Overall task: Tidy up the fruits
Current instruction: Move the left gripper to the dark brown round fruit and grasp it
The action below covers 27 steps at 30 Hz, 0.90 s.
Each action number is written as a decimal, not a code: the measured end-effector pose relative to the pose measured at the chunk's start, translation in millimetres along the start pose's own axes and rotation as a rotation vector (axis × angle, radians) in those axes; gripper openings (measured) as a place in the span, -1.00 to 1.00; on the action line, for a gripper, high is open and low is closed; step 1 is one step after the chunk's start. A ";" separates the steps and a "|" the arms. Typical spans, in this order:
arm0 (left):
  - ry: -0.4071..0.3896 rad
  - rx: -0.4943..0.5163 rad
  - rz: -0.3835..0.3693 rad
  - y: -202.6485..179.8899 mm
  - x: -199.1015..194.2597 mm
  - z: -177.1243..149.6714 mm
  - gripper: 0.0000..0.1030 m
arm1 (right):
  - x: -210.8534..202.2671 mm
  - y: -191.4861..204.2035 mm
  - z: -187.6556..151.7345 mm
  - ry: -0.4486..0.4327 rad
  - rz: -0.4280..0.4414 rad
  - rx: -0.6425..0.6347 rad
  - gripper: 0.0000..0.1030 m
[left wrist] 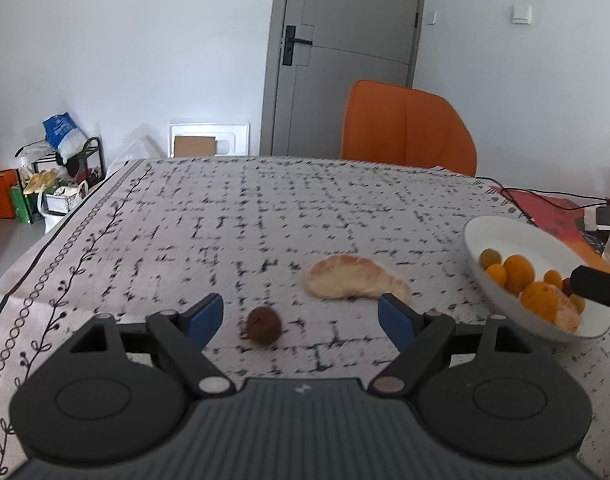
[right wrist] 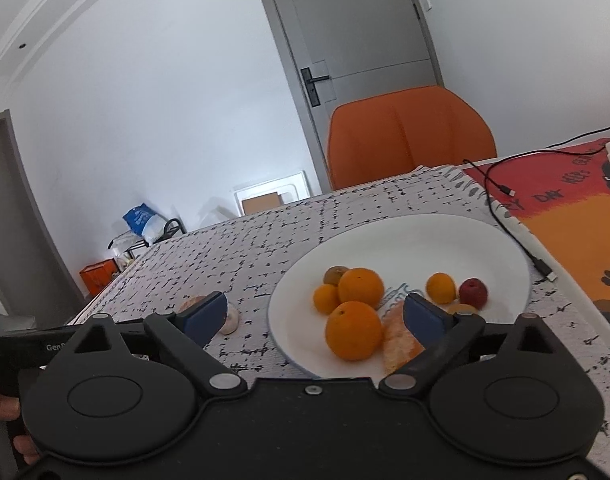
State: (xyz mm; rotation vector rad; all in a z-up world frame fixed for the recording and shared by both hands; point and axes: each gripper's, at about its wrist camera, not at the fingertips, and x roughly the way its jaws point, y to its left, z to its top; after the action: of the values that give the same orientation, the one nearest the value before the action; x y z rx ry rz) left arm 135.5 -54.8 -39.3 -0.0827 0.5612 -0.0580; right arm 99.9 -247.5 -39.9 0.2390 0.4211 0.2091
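- Right now my left tongs [left wrist: 301,312] stand wide apart and grip nothing; a small brown fruit [left wrist: 264,325] lies on the counter [left wrist: 233,220] between the blue pads, touching neither.
- Just past it I see a peeled citrus segment [left wrist: 355,279] lying on the patterned cloth, near the right pad of those tongs.
- My right tongs [right wrist: 315,312] are also spread wide and empty, hanging over the near rim of the white plate [right wrist: 485,240].
- On the plate, two oranges [right wrist: 352,330] sit close to me, with a peeled piece [right wrist: 399,342] touching the nearer one, partly behind the right pad.
- Further in lie two small orange fruits, one [right wrist: 325,298] to the left and one to the right, a greenish-brown fruit [right wrist: 335,275] and a red fruit [right wrist: 473,293].
- A black cable [right wrist: 505,216] runs just beside the plate's far right rim.
- Beyond the counter stands an orange chair [left wrist: 409,128], and behind it a grey door [left wrist: 345,40].
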 end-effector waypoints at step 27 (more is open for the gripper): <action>0.045 -0.138 -0.009 58.7 16.4 -5.6 -0.59 | 51.3 70.9 7.0 0.084 0.146 -0.155 0.81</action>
State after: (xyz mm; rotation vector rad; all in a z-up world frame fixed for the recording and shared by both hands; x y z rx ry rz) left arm 148.3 2.0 -58.2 -0.2184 0.6090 -0.0302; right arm 137.9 -168.7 -33.9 0.1089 0.4693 0.3944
